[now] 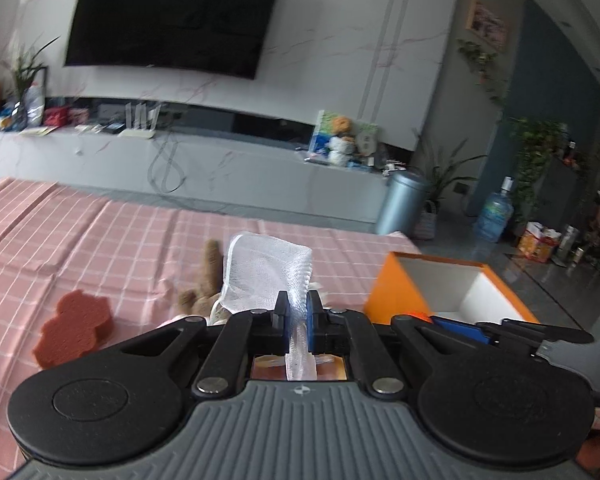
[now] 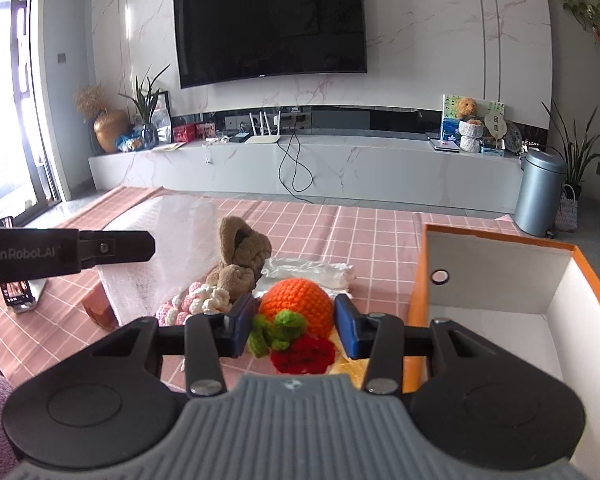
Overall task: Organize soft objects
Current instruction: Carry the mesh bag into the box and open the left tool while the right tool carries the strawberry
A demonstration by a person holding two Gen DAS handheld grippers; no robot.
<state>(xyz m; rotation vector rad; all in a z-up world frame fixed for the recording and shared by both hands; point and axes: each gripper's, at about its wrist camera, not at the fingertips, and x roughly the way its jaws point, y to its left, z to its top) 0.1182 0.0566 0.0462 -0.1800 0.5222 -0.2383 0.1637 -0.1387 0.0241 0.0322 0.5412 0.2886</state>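
My left gripper (image 1: 298,310) is shut on a white mesh cloth (image 1: 266,270) and holds it up above the pink checked tablecloth (image 1: 120,240); the cloth also shows in the right wrist view (image 2: 156,248), hanging from the left gripper's finger (image 2: 112,246). My right gripper (image 2: 294,322) is open, its fingers on either side of an orange crocheted fruit (image 2: 298,300) with green leaves and a red crocheted piece (image 2: 304,356). A brown plush toy (image 2: 240,258) and a pink-white crocheted piece (image 2: 196,300) lie just behind. An open orange box (image 2: 496,292) stands to the right.
A dark red sponge (image 1: 74,326) lies left on the cloth. A white crumpled cloth (image 2: 308,270) lies behind the orange fruit. A phone-like item (image 2: 18,294) lies at the left. Beyond the table are a TV console, a TV and a grey bin (image 2: 538,192).
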